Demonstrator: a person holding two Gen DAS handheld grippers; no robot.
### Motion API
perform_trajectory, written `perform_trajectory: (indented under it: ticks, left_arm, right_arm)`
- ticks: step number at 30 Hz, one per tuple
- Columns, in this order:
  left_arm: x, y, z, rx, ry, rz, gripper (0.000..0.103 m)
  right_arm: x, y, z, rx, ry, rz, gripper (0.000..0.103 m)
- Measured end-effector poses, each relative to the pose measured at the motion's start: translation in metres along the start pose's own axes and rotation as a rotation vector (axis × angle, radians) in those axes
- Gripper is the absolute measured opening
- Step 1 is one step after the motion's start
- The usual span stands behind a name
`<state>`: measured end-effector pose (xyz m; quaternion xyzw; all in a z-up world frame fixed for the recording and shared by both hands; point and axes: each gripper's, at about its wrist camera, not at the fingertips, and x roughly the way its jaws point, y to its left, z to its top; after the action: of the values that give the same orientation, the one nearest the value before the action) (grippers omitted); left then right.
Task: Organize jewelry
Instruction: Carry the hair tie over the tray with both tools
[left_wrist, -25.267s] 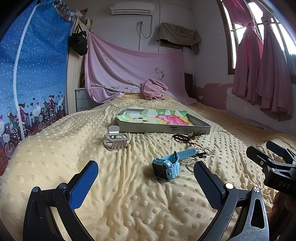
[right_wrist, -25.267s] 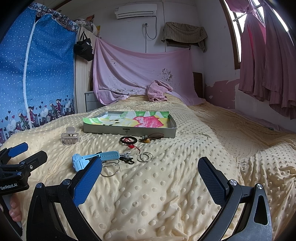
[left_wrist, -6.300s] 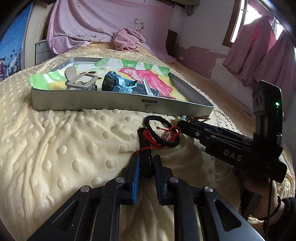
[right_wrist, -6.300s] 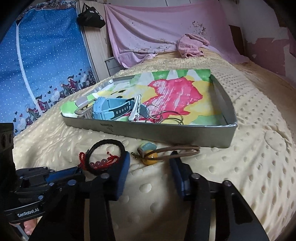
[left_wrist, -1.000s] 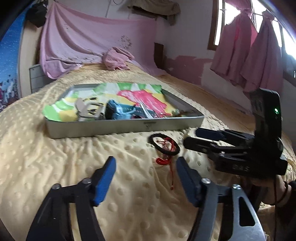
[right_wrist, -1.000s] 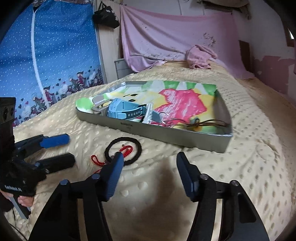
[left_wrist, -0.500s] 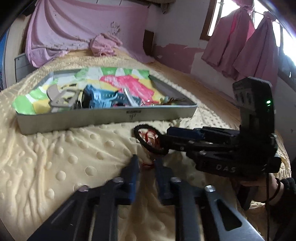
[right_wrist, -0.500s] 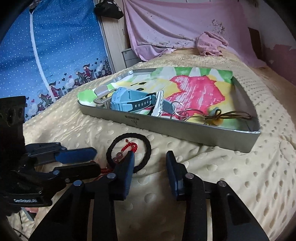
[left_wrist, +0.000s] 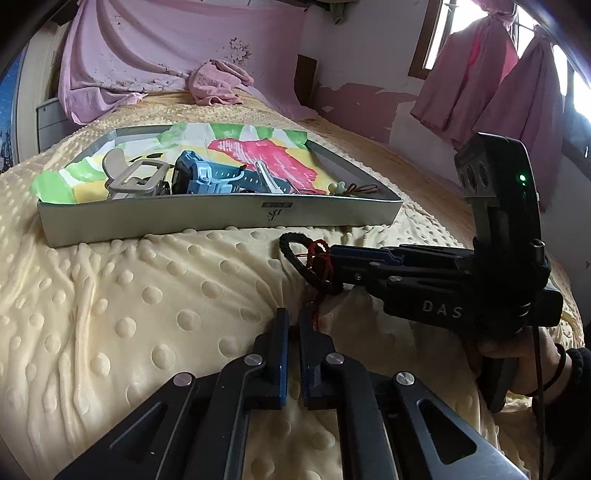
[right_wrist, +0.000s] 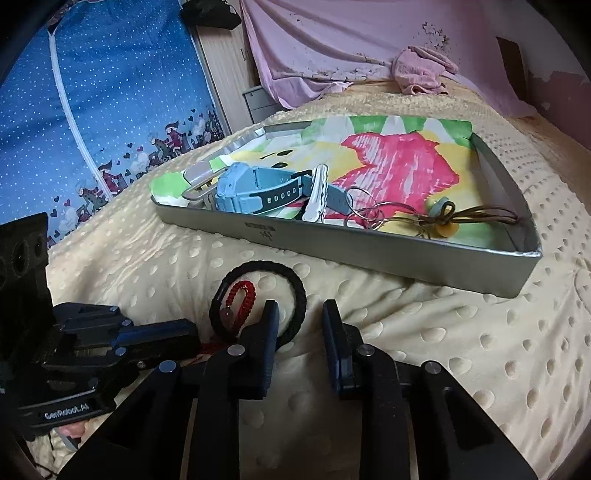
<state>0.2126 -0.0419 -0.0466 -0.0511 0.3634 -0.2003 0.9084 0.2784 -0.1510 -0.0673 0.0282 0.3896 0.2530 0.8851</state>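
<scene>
My left gripper (left_wrist: 293, 323) is pinched nearly together on the red cord bracelet (right_wrist: 239, 295), its tail hidden between the pads. My right gripper (right_wrist: 300, 314) stands slightly parted over the black braided bracelet (right_wrist: 297, 284) on the blanket (left_wrist: 147, 288), before the tray (right_wrist: 388, 254); grip unclear.
</scene>
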Motion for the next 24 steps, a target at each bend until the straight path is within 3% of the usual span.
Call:
perform_trajectory:
  ticks: [5, 16, 24]
  left_arm:
    - [-0.003, 0.000, 0.002, -0.001, -0.004, -0.002, 0.005]
    - [-0.026, -0.005, 0.008, 0.008, -0.080, 0.019, 0.005]
    - [-0.041, -0.014, 0.036, 0.028, -0.176, 0.029, 0.005]
  right_arm:
    - [0.004, 0.005, 0.003, -0.016, 0.005, -0.007, 0.006]
    - [-0.036, 0.002, 0.015, -0.001, -0.183, -0.049, 0.005]
    - [-0.059, -0.005, 0.029, 0.020, -0.273, -0.077, 0.005]
